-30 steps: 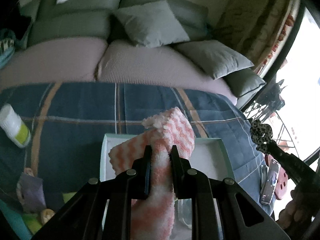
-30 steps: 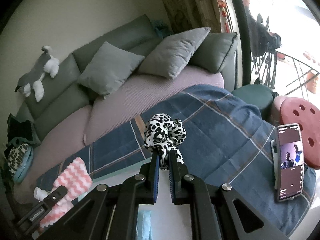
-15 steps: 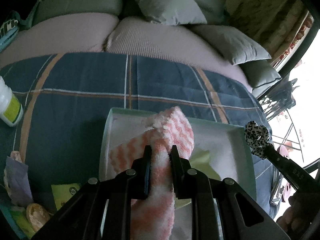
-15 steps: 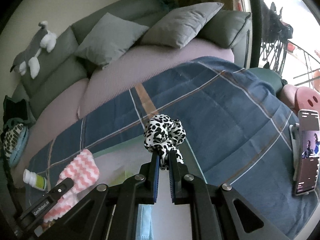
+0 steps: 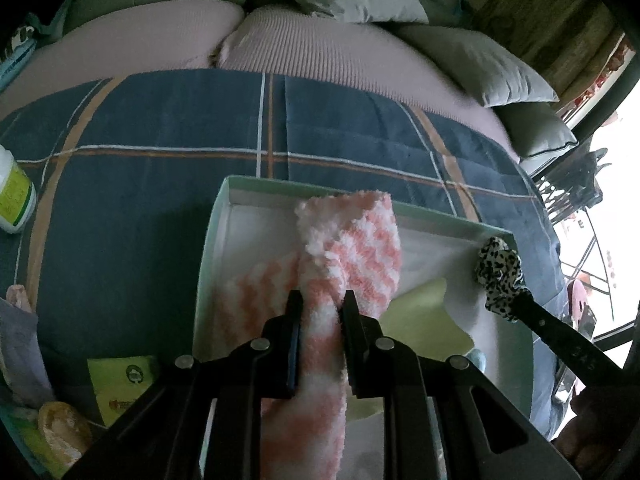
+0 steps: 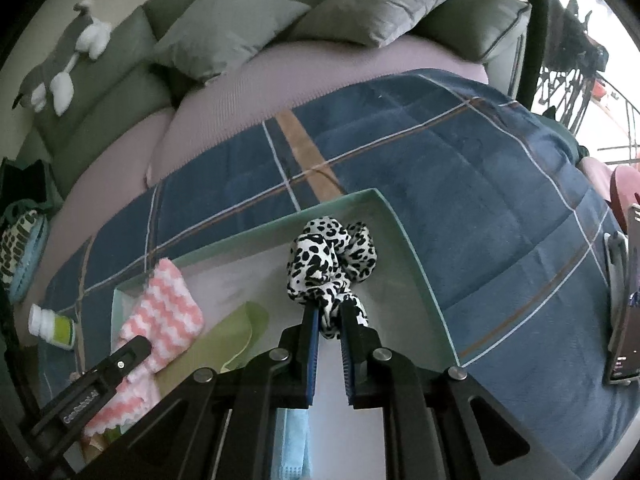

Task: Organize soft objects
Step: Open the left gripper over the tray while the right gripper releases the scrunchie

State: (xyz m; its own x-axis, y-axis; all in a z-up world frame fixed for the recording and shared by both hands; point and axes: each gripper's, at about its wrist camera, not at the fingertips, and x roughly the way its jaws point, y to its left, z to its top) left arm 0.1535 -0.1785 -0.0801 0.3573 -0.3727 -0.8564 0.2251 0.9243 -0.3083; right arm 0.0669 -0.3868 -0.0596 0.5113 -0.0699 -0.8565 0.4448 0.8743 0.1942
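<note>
A fuzzy pink-and-white sock [image 5: 352, 248] hangs over the left half of a shallow pale-green box [image 5: 224, 208], and my left gripper [image 5: 320, 304] is shut on it. In the right wrist view the same sock [image 6: 168, 312] shows by the left gripper [image 6: 132, 350]. A leopard-print scrunchie [image 6: 332, 256] sits just above the box's far right corner [image 6: 400, 232]. Its tail lies between the pads of my right gripper [image 6: 330, 312], whose jaws are opening but still touch the fabric. The scrunchie [image 5: 498, 270] also shows in the left wrist view.
The box lies on a blue plaid blanket [image 6: 500, 200] over a sofa with grey cushions [image 6: 380, 4]. A yellow-green cloth [image 6: 236, 332] and a blue face mask [image 6: 292, 440] lie in the box. A white bottle [image 5: 14, 196] lies left, a phone [image 6: 628, 300] stands right.
Both grippers have come down toward the box with the sock and the scrunchie. The gap between the right gripper's pads has widened a little.
</note>
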